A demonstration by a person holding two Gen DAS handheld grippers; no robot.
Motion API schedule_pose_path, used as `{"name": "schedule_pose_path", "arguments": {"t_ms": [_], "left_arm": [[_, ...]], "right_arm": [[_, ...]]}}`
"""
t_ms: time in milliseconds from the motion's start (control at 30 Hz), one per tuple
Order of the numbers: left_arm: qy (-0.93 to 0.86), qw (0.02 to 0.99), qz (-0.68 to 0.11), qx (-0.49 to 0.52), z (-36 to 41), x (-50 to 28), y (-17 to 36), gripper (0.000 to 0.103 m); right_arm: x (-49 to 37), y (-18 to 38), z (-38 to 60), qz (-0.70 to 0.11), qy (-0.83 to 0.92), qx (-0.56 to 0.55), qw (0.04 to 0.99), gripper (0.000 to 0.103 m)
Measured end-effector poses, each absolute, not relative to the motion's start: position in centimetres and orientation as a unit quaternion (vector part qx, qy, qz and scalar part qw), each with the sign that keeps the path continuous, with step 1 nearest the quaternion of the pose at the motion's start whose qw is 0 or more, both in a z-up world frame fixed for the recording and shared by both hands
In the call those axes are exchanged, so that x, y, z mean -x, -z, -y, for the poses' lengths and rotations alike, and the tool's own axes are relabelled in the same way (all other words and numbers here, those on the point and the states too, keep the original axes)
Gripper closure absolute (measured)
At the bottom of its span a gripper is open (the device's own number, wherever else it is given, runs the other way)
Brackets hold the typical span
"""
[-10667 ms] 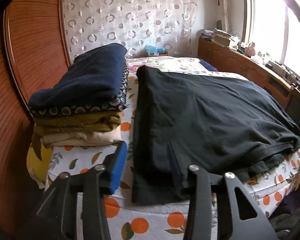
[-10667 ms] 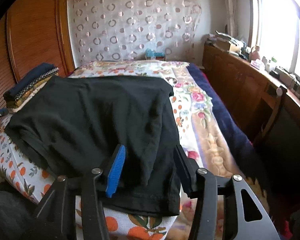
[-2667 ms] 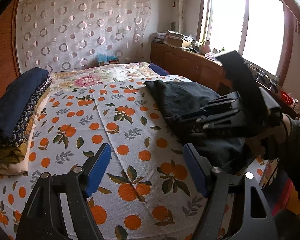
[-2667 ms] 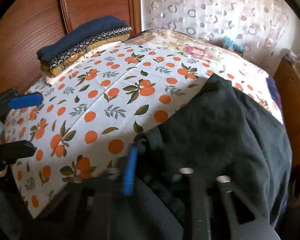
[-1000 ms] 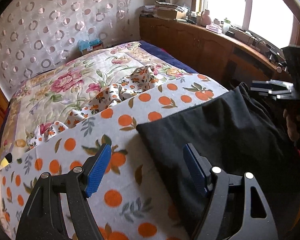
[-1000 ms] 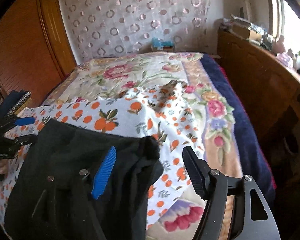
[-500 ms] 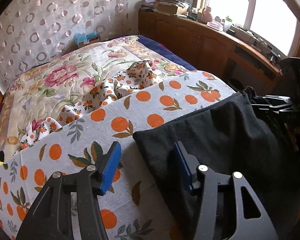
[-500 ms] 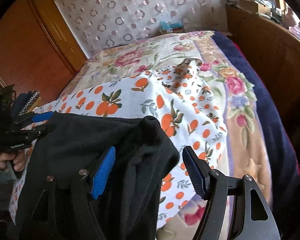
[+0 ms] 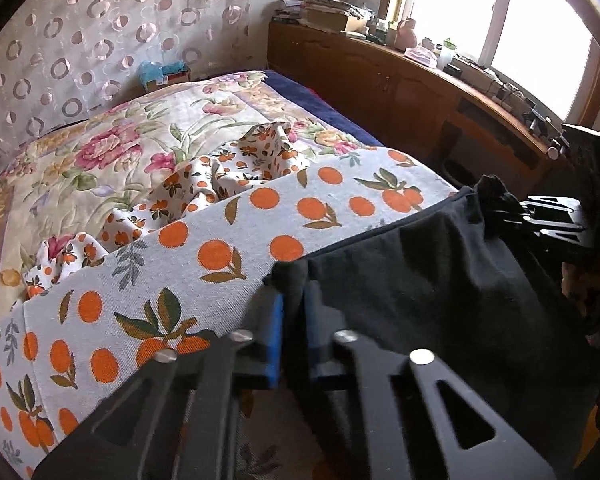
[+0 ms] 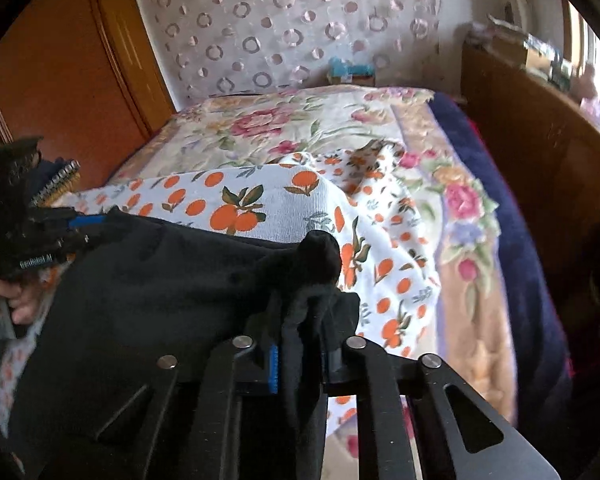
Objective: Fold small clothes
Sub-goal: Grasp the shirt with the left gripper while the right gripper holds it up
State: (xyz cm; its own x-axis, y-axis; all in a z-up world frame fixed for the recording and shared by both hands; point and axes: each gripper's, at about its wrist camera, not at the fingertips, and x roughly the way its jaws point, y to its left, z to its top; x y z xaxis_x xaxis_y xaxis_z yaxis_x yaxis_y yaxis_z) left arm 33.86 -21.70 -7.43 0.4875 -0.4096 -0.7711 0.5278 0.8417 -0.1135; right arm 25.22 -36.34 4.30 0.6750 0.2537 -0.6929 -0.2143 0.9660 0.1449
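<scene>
Black garment (image 9: 420,292) corners in both clamped grippers.

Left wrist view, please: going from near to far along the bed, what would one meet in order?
left gripper shut on the black garment → orange-print cloth → floral quilt → blue tissue box → ring-patterned curtain.

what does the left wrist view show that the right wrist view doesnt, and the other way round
Only the left wrist view shows the bright window and the cluttered sill under it, plus the right gripper pinching the far corner. Only the right wrist view shows the wooden wardrobe, the stack of folded clothes and the left gripper. Both show the black garment clamped at two corners, the orange-print sheet and the ring-patterned curtain.
</scene>
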Motion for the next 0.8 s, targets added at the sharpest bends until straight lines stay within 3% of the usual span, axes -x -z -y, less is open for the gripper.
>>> {"name": "schedule_pose_path", "arguments": {"t_ms": [300,800], "left_arm": [[0.293,0.884,-0.36,-0.054,21.5,-30.5,3.0,0.097],[0.316,0.925,-0.212,-0.011,16.4,-19.4,-9.1,0.098]], "right_arm": [[-22.6,-6.3,35.4,-0.328,-0.108,-0.008,0.939,0.095],[-8.9,-15.0,32.3,-0.166,-0.134,0.027,0.977,0.096]]}}
